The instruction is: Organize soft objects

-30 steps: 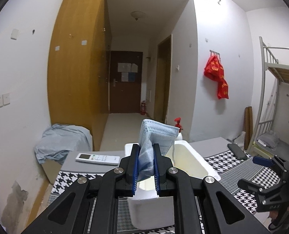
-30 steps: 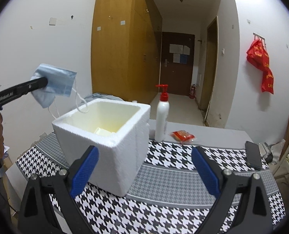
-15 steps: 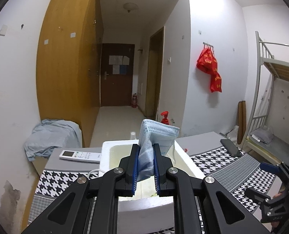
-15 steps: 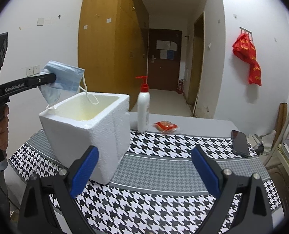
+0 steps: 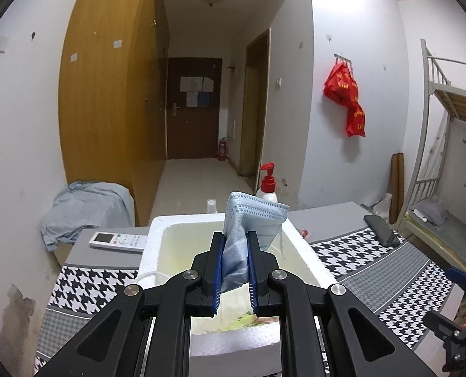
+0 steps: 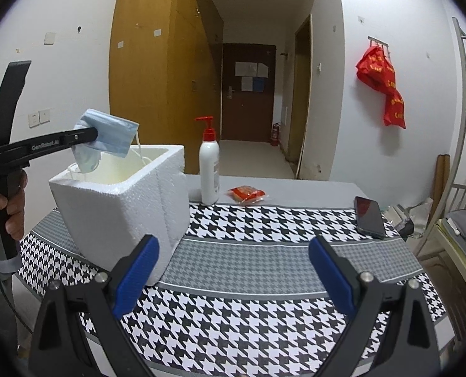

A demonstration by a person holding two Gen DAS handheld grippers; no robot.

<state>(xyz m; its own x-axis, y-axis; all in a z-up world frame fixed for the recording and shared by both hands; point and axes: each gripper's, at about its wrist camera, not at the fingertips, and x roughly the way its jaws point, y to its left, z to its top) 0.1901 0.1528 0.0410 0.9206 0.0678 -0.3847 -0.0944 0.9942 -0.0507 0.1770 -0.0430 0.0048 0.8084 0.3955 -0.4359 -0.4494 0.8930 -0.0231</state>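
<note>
Since the frame a second ago, my left gripper has carried the mask from beside the box to a spot over its open mouth, and the box now fills more of the left view.

Going by size: the bench comes first, with its black-and-white houndstooth cloth and grey bands; its near edge is cut off by my right gripper's arms. Next is the white foam box, standing upright on the left part of the bench. Its inside is yellowish, and something pale green and red lies at the bottom in the left view, too hidden by the gripper for me to name. A white cord loops over the left rim, and I cannot tell whether it belongs to the mask.

My right gripper hangs above the bench with its blue pads spread wide and nothing between them.

My left gripper is pinching the mask between its pads. The mask is pale blue, pleated, folded and crumpled, with a stitched edge on top; its lower part bunches between the fingers and one white ear loop dangles into the box.

Behind the box stand a pump bottle, a red packet and a phone, with a remote on its far left.
</note>
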